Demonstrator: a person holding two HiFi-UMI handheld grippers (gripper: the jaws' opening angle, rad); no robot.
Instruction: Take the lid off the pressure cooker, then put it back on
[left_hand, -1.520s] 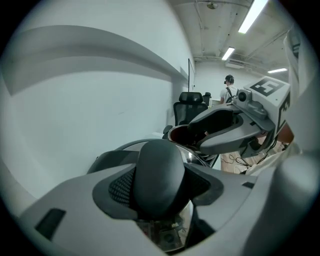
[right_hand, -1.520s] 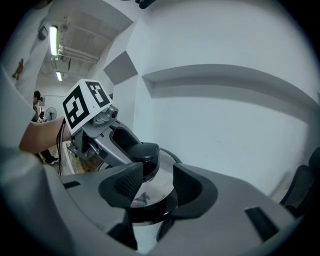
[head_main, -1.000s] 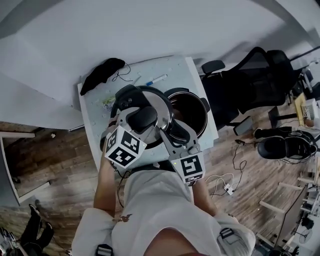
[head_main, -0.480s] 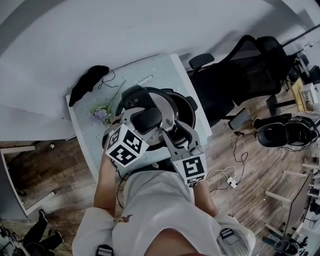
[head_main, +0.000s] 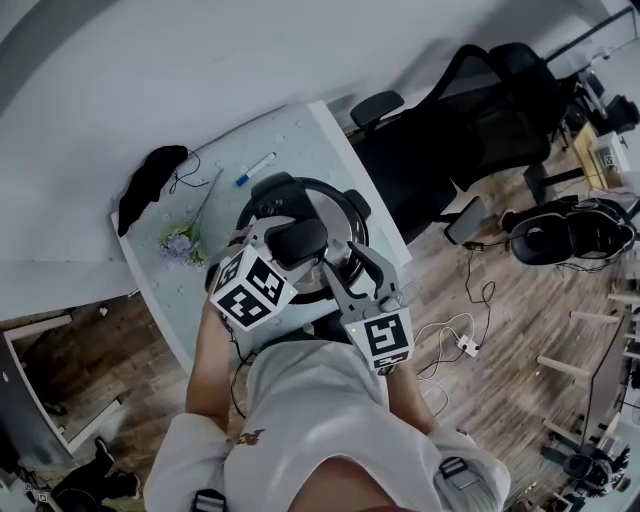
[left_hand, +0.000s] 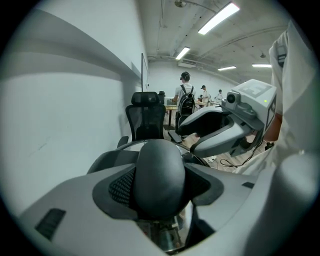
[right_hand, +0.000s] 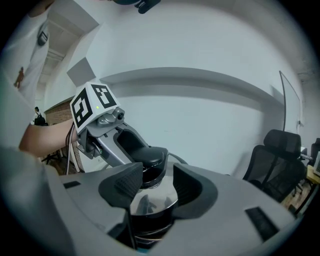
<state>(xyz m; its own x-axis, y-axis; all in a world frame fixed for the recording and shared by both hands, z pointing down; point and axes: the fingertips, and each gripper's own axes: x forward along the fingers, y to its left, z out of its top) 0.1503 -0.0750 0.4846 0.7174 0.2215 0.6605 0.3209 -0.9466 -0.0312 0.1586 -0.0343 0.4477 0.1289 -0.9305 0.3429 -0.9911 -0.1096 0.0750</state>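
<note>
The steel lid (head_main: 334, 226) lies over the black pressure cooker (head_main: 262, 196) on the pale table (head_main: 300, 135); the pot's opening is covered. Whether the lid rests on the pot or hovers just above it I cannot tell. My left gripper (head_main: 297, 241) is shut on the lid's black knob (left_hand: 160, 172), which fills the gap between its pads. My right gripper (head_main: 346, 263) holds the lid at its near right edge. In the right gripper view its jaws (right_hand: 152, 187) stand close on either side of the shiny lid (right_hand: 151, 201), with the knob (right_hand: 149, 156) and left gripper (right_hand: 124, 142) behind.
A blue-and-white pen (head_main: 255, 168), a small flower sprig (head_main: 181, 243) and a black cloth (head_main: 148, 182) lie on the table's far left. Black office chairs (head_main: 440, 150) crowd the table's right side. Cables (head_main: 462, 345) lie on the wooden floor.
Both grippers carried the lid rightward from beside the open pot to over it. The pot's dark inside is now covered.
</note>
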